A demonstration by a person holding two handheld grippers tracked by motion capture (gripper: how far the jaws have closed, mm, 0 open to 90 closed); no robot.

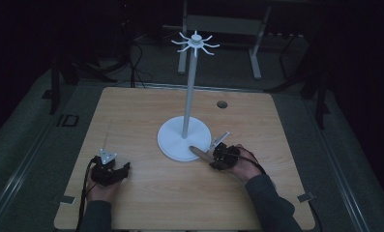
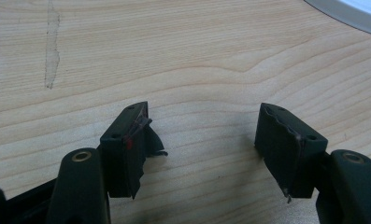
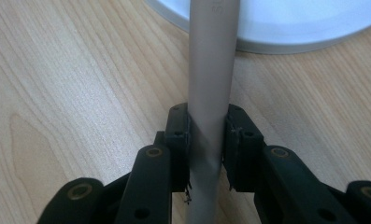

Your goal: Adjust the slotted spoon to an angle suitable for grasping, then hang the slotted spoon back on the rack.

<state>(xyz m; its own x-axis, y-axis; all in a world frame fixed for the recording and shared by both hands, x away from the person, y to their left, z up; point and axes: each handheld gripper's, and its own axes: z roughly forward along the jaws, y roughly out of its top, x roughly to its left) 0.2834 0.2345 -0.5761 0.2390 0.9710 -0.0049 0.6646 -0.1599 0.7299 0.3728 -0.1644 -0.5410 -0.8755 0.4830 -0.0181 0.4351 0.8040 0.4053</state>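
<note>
Wooden, light-grained and rectangular, the tabletop (image 1: 131,116) was the largest item we recorded; a small dark round hole (image 1: 222,104) sat near its far edge, right of centre. On it, close to the middle, we noted a white stand (image 1: 184,137) with a round flat base, an upright pole and a crown of curved hooks at the top. A faint pale streak (image 2: 51,46) marked the wood towards the left edge.

We found the right gripper (image 1: 214,155) just beside the near right rim of the stand's base, held in a hand whose sleeve came in from the near edge. Its jaws were clamped on a grey-tan cylindrical rod (image 3: 211,93), pads pressing both sides. The rod lay low over the wood, its far end reaching over the rim of the base.

We found the left gripper (image 1: 113,166) near the near left corner, well apart from the stand. Its jaws stood wide with bare wood between them, and worn, torn pads (image 2: 136,135) showed on the inner faces.
</note>
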